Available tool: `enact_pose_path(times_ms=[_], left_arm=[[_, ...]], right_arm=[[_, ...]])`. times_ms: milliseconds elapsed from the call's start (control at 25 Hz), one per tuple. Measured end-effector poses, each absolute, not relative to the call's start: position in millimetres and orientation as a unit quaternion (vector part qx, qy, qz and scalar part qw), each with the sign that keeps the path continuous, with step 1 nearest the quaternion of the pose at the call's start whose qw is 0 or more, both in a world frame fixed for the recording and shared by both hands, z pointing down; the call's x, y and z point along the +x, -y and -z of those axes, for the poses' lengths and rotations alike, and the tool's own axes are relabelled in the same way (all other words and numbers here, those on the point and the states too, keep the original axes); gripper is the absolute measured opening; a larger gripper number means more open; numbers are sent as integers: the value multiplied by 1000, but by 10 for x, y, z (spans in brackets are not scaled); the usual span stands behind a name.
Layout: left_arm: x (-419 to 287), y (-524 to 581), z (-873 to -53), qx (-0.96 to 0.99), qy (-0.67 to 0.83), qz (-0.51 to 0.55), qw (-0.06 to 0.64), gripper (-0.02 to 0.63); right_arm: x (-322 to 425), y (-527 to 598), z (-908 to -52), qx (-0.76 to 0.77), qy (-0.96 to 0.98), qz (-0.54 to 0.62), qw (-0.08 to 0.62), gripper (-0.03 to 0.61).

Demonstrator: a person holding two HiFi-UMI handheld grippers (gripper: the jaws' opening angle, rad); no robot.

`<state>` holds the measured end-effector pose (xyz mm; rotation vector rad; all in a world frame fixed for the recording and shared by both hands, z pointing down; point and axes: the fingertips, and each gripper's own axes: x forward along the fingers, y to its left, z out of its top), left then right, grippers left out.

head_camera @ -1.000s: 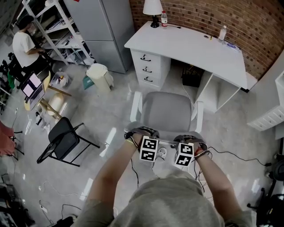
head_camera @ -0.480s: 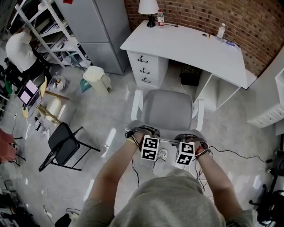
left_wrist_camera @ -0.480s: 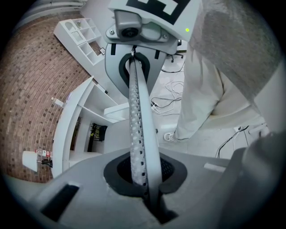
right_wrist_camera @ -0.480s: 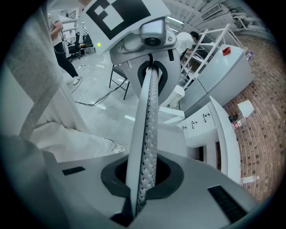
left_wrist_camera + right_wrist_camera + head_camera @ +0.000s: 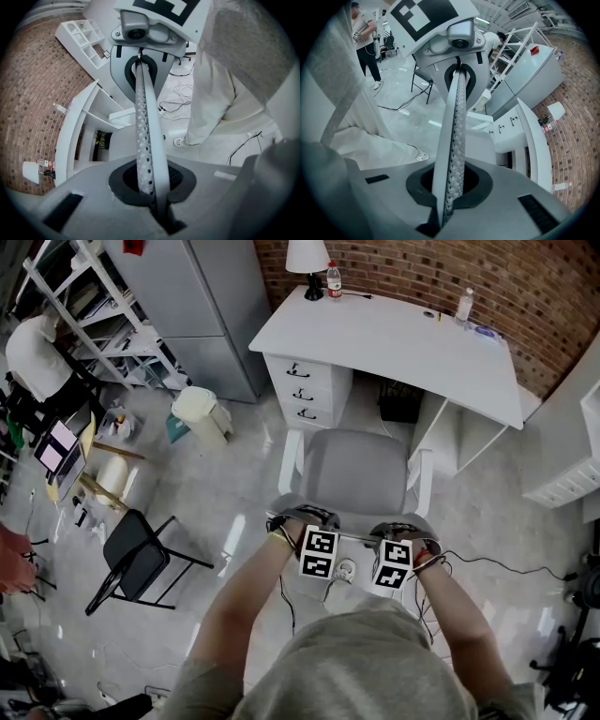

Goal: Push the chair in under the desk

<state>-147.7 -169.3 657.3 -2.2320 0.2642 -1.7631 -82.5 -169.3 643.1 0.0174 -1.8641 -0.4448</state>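
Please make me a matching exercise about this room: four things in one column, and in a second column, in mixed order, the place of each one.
Things:
1. grey chair
2. lamp
3. black folding chair
4. bin

Places:
A. on the floor, just left of the drawers
B. on the floor at the far left, well apart from the desk
C. on the desk's back left corner
D. in front of the desk, not yet under it

Pairs: 1-D, 2-C, 3-B, 4-A
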Motion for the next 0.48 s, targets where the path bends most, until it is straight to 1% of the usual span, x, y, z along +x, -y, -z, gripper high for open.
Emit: enact_pose_path(times_ms=[480], left_arm=[[-1540,2038,-6570,-776,-78,608,152,18]], right_arm=[[-897,2014,-6423,21,795,183,578,9]])
